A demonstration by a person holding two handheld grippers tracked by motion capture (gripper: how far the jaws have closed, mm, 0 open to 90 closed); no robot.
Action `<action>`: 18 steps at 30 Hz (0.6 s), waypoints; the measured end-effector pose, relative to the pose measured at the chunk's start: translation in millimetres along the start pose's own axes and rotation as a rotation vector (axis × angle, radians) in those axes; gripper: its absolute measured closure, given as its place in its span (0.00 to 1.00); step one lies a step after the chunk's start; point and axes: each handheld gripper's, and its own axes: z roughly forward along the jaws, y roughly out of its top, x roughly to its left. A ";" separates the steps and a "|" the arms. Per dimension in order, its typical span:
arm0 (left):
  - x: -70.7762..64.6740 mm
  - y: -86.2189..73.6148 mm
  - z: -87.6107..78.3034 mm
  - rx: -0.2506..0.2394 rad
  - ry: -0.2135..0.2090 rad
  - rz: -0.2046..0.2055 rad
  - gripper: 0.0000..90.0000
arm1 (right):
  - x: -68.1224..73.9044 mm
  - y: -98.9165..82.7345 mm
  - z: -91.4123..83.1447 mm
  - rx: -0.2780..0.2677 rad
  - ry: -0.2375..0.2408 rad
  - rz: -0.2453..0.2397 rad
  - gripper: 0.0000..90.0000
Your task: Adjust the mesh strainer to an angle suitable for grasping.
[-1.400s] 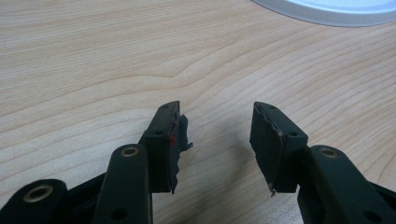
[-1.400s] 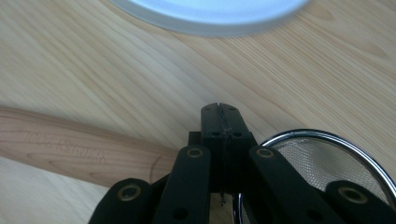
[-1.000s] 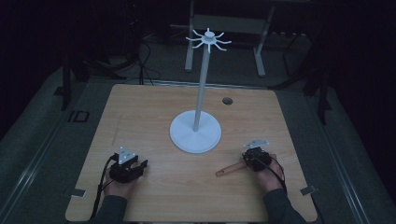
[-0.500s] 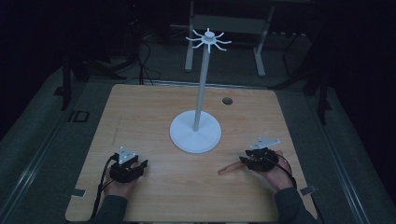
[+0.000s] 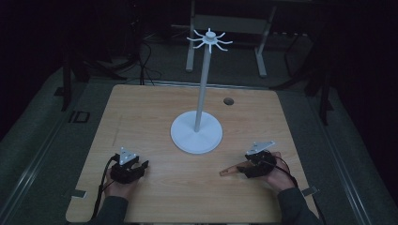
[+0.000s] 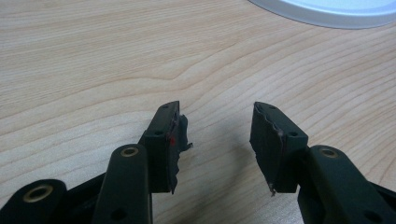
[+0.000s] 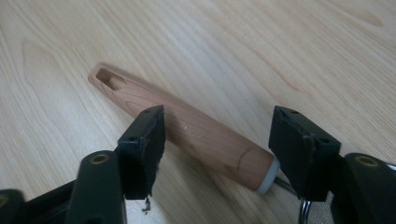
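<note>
On the table (image 5: 155, 112) lies a wooden handle (image 7: 187, 128) between the right gripper's (image 7: 217, 135) jaws, which have just been opening, apparently to release it

The room is sitting in near darkness, light falling mainly on the pale wooden table (image 5: 155, 117) under the grippers. Beyond it, a grey floor (image 5: 42, 126) is stretching away to the far side, where a metal-legged frame (image 5: 225, 28) is standing (its top lost in shadow). Dark cables (image 5: 145, 61) are trailing across the floor, far off to the left.
</note>
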 end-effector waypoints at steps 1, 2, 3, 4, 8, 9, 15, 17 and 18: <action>0.0 0.1 0.0 0.000 0.000 0.001 0.59 | 0.7 0.1 0.9 0.007 -0.001 -0.010 0.37; -0.1 0.1 -0.1 0.000 0.001 0.001 0.59 | 1.2 0.3 1.6 0.017 -0.001 -0.022 0.36; -0.1 0.1 -0.1 0.000 0.000 0.000 0.59 | 2.1 0.5 2.8 0.026 0.005 -0.031 0.35; -0.1 0.1 -0.1 0.000 0.000 0.001 0.59 | 2.9 0.6 3.7 0.035 0.006 -0.037 0.34; -0.1 0.1 0.4 0.003 -0.001 0.001 0.59 | 5.9 1.5 7.6 0.061 -0.003 -0.071 0.33; -0.2 0.2 0.4 0.003 -0.001 0.001 0.59 | 5.9 2.1 8.2 0.065 -0.013 -0.069 0.35; -0.2 0.2 0.6 0.003 -0.002 0.001 0.59 | 3.3 5.9 11.3 0.086 -0.037 -0.036 0.49; -0.4 0.3 0.7 0.002 -0.002 0.002 0.59 | 3.3 6.7 11.5 0.084 -0.039 -0.031 0.51; -0.5 0.3 0.8 0.003 -0.003 0.002 0.59 | 2.9 8.8 11.7 0.091 -0.048 -0.026 0.56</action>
